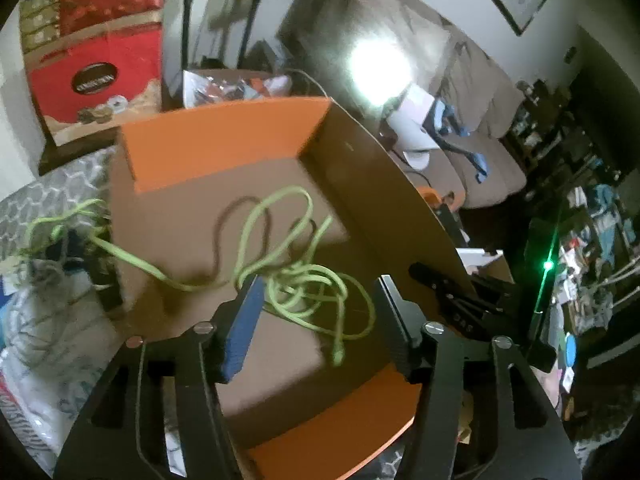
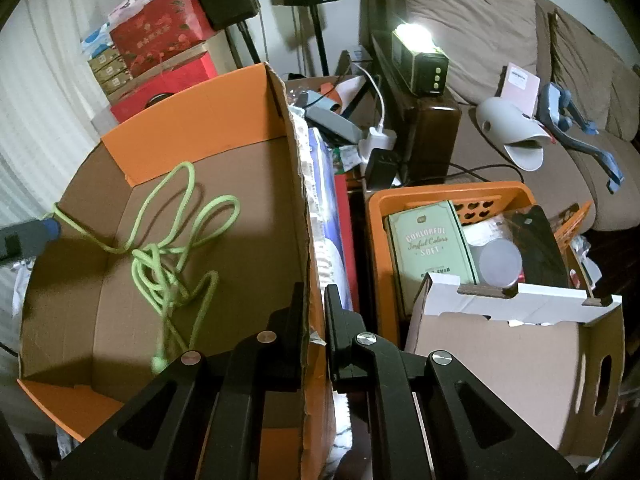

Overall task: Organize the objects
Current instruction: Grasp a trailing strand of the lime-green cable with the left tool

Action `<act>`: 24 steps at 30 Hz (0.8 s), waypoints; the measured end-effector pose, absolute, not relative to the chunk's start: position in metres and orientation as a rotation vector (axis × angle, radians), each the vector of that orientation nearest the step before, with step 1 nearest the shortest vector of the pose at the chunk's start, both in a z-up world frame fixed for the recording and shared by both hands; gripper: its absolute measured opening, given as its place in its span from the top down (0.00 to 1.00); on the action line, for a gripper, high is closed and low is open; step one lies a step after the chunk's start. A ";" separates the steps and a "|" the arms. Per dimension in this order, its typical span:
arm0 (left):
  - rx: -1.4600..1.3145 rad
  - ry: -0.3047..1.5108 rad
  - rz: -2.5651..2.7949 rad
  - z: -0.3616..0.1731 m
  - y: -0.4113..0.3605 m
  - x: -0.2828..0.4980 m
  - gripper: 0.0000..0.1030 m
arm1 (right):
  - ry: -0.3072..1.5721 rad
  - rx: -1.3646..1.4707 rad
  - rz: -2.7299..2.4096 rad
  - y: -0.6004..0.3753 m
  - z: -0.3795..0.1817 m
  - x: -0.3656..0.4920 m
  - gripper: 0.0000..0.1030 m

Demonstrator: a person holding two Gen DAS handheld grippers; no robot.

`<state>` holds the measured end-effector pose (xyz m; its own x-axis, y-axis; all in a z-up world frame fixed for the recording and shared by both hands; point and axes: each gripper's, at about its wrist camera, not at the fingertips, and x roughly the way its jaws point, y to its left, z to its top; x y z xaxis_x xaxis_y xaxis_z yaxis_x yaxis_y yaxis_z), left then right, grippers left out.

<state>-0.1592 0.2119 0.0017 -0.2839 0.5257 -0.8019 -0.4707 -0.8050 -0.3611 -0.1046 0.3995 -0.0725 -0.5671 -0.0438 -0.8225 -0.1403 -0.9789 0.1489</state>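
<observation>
Your left gripper fills the lower middle of the left wrist view with its jaws spread wide and nothing between them; one finger carries a blue pad. Just above the fingertips, at the frame's centre, the green cable lies in loose tangled loops on the brown floor of the cardboard box, and one strand runs out toward the left edge of the frame, over the box's side. The box's flaps are orange, one across the upper middle and one along the bottom.

Your right gripper sits at the lower centre of the right wrist view, its two fingers pinched on the torn right wall of the cardboard box, one finger inside and one outside. The green cable lies left of centre in that view, on the box floor, with a strand reaching up to the left edge where the other gripper's blue-tipped finger shows.

Right of centre stands an orange basket holding a pale green tin, and a white-rimmed carton fills the lower right.
</observation>
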 end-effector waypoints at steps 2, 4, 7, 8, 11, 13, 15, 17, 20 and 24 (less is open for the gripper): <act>-1.341 -0.091 2.148 0.008 0.199 -0.164 0.36 | 0.307 -1.434 2.716 0.400 -0.073 -0.105 0.92; -1.337 -0.111 2.184 0.014 0.184 -0.170 0.33 | 0.306 -1.434 2.716 0.400 -0.073 -0.104 0.92; -1.340 -0.152 2.230 0.022 0.158 -0.183 0.33 | 0.305 -1.434 2.716 0.400 -0.072 -0.104 0.92; -1.344 -0.168 2.248 0.024 0.148 -0.188 0.32 | 0.306 -1.434 2.716 0.400 -0.073 -0.105 0.92; -1.360 -0.179 2.299 0.027 0.124 -0.203 0.25 | 0.305 -1.434 2.716 0.400 -0.073 -0.104 0.92; -1.399 -0.179 2.331 0.024 0.106 -0.216 0.25 | 0.306 -1.434 2.715 0.400 -0.073 -0.104 0.92; -1.434 -0.187 2.344 0.019 0.094 -0.226 0.25 | 0.299 -1.434 2.713 0.400 -0.073 -0.104 0.92; -1.463 -0.205 2.353 0.013 0.082 -0.236 0.25 | 0.289 -1.433 2.710 0.399 -0.074 -0.104 0.92; -1.497 -0.214 2.350 0.002 0.071 -0.247 0.25 | 0.289 -1.433 2.707 0.399 -0.074 -0.104 0.92; -1.565 -0.286 2.320 -0.015 0.062 -0.259 0.25 | 0.288 -1.435 2.705 0.399 -0.074 -0.104 0.92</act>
<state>-0.2587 0.0619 -0.0150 -0.3443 0.3761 -0.8602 -0.1562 -0.9264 -0.3425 -0.1039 0.3995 -0.0744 -0.5631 -0.0292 -0.8259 -0.1452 -0.9803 0.1336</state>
